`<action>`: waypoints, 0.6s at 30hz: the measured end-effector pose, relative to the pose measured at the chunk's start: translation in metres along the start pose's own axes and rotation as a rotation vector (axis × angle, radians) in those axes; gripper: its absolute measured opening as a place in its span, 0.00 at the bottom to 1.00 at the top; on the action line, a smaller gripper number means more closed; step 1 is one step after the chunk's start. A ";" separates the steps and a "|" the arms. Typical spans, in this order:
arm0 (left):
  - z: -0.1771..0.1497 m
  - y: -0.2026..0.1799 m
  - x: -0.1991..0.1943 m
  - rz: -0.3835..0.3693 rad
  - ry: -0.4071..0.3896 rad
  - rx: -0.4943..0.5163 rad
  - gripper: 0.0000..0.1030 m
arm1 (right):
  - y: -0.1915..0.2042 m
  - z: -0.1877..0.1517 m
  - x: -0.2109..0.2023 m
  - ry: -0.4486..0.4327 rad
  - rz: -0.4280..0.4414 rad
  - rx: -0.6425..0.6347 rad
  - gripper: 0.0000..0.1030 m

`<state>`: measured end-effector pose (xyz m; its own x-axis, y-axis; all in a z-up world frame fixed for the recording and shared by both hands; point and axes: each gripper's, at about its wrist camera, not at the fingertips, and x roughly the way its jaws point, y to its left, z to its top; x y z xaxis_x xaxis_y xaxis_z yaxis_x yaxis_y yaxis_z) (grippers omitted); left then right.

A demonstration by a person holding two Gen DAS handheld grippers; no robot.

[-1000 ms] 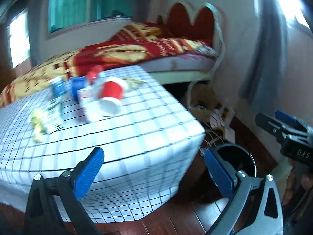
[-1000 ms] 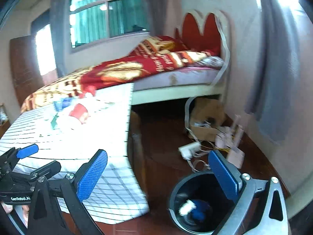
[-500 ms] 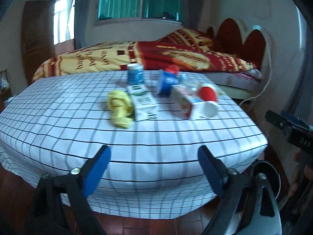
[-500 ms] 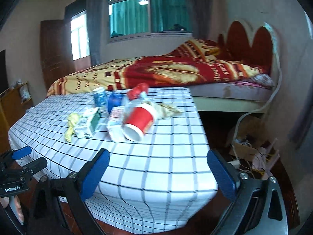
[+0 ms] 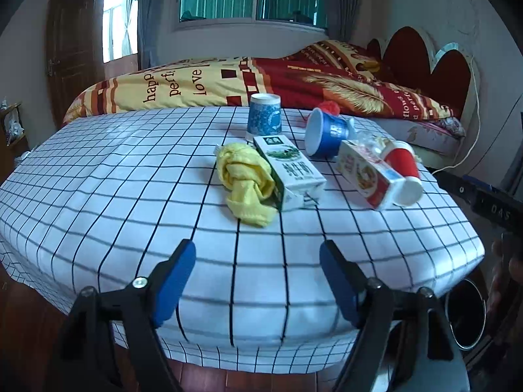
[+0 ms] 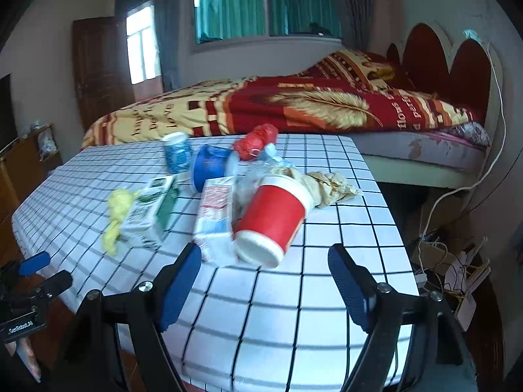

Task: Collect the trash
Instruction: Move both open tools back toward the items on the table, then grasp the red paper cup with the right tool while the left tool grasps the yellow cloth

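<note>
Trash lies on a table with a white checked cloth (image 5: 130, 196). In the left wrist view I see a yellow rag (image 5: 245, 179), a green-and-white carton (image 5: 287, 170), a red-and-white carton (image 5: 362, 173), a tipped red cup (image 5: 403, 173), a tipped blue cup (image 5: 323, 134) and an upright blue patterned cup (image 5: 264, 118). My left gripper (image 5: 258, 263) hovers over the near table edge, jaws closing on nothing. In the right wrist view my right gripper (image 6: 264, 264) sits just in front of the red cup (image 6: 273, 220) and the red-and-white carton (image 6: 214, 219), jaws closing, nothing between them.
A black bin (image 5: 465, 313) stands on the wooden floor at the table's right corner. Behind the table is a bed with a red and yellow blanket (image 6: 294, 107). Cables and clutter (image 6: 447, 261) lie on the floor to the right. Crumpled paper (image 6: 330, 183) and a red bundle (image 6: 256, 140) lie on the table.
Both views have swung from the bin and floor to the table top. The trash now fills the middle of each view, and both pairs of jaws stand narrower.
</note>
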<state>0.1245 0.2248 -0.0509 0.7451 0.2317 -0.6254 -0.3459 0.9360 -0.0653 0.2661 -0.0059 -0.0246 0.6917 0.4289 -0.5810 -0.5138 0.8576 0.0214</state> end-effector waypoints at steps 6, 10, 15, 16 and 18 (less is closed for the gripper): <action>0.016 0.010 0.030 0.012 0.020 -0.016 0.74 | -0.015 0.014 0.044 0.064 0.015 0.056 0.73; 0.026 0.014 0.047 0.019 0.037 -0.020 0.72 | -0.021 0.017 0.066 0.097 0.033 0.080 0.71; 0.035 0.020 0.073 0.024 0.085 -0.026 0.72 | -0.016 0.019 0.088 0.143 0.056 0.073 0.71; 0.037 0.020 0.077 0.019 0.094 -0.026 0.72 | -0.016 0.019 0.090 0.147 0.061 0.073 0.70; 0.040 0.018 0.083 0.011 0.103 -0.019 0.72 | -0.015 0.019 0.092 0.148 0.068 0.069 0.65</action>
<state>0.2033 0.2715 -0.0725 0.6790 0.2126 -0.7027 -0.3649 0.9283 -0.0717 0.3473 0.0257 -0.0635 0.5721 0.4444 -0.6893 -0.5172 0.8478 0.1174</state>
